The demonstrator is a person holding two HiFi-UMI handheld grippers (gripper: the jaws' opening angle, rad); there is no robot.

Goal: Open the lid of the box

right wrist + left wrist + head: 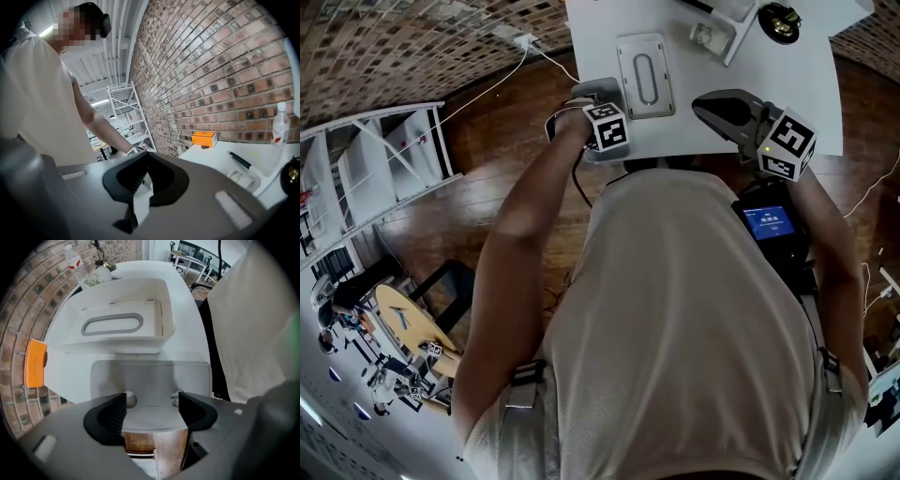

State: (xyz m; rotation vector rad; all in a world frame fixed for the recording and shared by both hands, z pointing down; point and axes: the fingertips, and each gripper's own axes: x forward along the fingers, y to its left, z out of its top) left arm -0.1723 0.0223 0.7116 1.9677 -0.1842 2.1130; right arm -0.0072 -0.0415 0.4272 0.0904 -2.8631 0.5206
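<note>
A white box (644, 75) with a grey oval handle (112, 325) stands on the white table (787, 84). A flat grey panel (150, 377) with two round holes lies in front of it at the table's edge; whether it is the box's lid I cannot tell. My left gripper (152, 406) hangs over the panel's near edge, jaws open to either side of it, pads not pressing. The left gripper (598, 98) sits just left of the box. My right gripper (146, 161) is shut on nothing, raised and aimed at the brick wall. In the head view the right gripper (705, 105) is right of the box.
An orange box (35, 363) sits at the table's far side by the brick wall, with a water bottle (280, 124) nearby. A white tray with a black pen (240, 161) and a black round object (780, 21) lie beyond the box. Wooden floor lies below the table edge.
</note>
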